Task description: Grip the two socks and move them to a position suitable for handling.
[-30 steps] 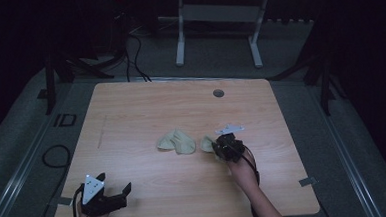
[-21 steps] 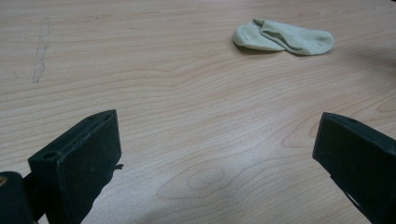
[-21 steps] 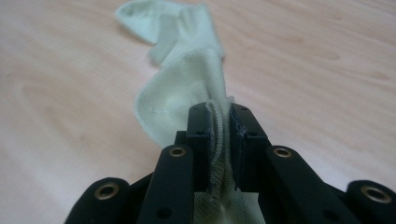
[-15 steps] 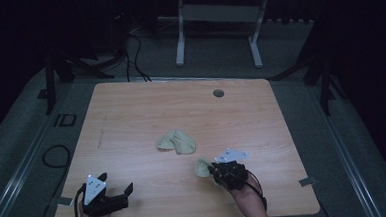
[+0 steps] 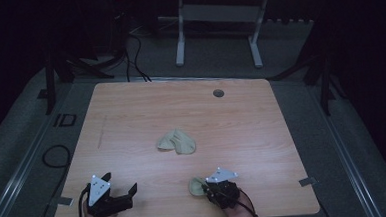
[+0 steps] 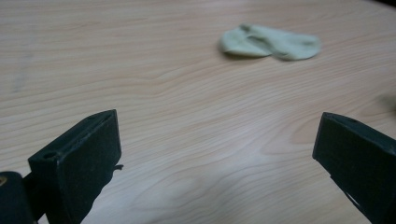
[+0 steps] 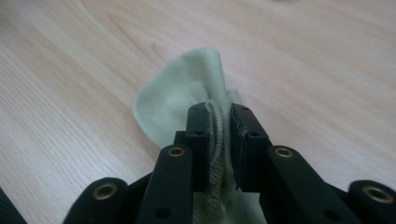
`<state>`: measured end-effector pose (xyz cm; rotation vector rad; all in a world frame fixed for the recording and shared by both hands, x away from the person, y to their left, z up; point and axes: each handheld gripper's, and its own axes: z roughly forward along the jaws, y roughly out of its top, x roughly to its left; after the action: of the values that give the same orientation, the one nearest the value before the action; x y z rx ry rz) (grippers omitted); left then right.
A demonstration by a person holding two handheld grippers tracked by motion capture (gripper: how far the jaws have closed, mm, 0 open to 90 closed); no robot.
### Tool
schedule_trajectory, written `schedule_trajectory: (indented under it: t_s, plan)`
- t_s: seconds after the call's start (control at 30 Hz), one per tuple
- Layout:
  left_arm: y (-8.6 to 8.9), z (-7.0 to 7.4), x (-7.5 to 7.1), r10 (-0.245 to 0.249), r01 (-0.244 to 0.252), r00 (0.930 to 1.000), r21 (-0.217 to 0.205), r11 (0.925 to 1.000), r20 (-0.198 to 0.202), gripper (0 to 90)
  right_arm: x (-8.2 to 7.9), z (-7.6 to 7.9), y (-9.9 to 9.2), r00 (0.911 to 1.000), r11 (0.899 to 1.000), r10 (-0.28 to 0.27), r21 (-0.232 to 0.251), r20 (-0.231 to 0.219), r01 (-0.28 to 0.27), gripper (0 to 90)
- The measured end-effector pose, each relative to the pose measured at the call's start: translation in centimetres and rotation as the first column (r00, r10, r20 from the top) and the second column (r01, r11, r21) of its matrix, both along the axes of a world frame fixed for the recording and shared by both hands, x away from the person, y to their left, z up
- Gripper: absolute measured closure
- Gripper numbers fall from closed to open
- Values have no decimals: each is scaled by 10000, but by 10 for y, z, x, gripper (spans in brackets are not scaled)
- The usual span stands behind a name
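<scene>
A pale green sock (image 7: 182,102) is pinched by its edge between the pads of my right gripper (image 7: 219,116), with its loose end lying on the wood. In the high view my right gripper (image 5: 205,187) sits near the table's front edge, with this sock (image 5: 196,186) at its left. Its jaws have just been opening slightly, with the sock still between them. Two more pale green socks (image 5: 176,142) lie together at the table's middle, seen ahead as the sock heap (image 6: 270,42). My left gripper (image 5: 121,182) rests at the front left, its jaws wide open around nothing (image 6: 219,154).
The wooden table (image 5: 261,115) has a round grommet hole (image 5: 218,93) near its far edge. A white metal stand (image 5: 216,17) is behind the table. Cables (image 5: 53,156) lie on the dark floor at the left.
My right gripper has pulled one sock away from the heap and carried it toward the front edge, ending lower on the table. The left gripper has stayed put.
</scene>
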<state>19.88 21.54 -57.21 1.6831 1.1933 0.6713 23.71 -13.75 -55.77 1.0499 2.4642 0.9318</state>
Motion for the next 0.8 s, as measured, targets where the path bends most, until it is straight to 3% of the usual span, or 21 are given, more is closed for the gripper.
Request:
schedule_trajectory:
  t_s: [0.17, 0.3, 0.47, 0.57, 0.63, 0.67, 0.7, 0.77, 0.8]
  plan:
    - [-12, 3, -1, -780, 782, 9963, 26, 9969, -346, 10, -6, -6, 5, 9989, 9989, 448, -172, 163, -446, 574]
    - [-30, 5, -4, -1691, 1700, 9835, 88, 9854, -641, 10, -10, -8, 9, 9979, 9981, 596, -175, 238, -592, 451]
    - [-56, 9, -7, -2939, 2947, 9520, -40, 9556, -859, 10, -11, -9, 12, 9981, 9982, 586, -131, 199, -583, 357]
    - [-68, 10, -7, -3425, 3453, 9355, 184, 9383, -870, 57, -11, -9, 14, 9985, 9986, 518, -104, 154, -516, 321]
    - [-75, 10, -6, -3835, 3862, 9190, 133, 9223, -920, 81, -9, -9, 15, 9990, 9990, 439, -8, -8, -439, 281]
    - [-75, 10, -6, -3835, 3862, 9190, 133, 9223, -920, 115, -9, -9, 15, 9990, 9990, 439, -8, -8, -439, 281]
    - [-80, 12, -5, -4198, 4220, 9031, 56, 9066, -906, 115, -9, -8, 15, 9991, 9992, 401, 44, -122, -400, 278]
    - [-88, 15, -4, -4491, 4522, 8897, 235, 8916, -819, 176, -10, -1, 14, 9990, 9990, 425, 141, -106, -424, 274]
    - [-92, 16, -4, -4725, 4752, 8781, 221, 8796, -757, 237, -12, 2, 13, 9990, 9989, 449, 129, -8, -449, 278]
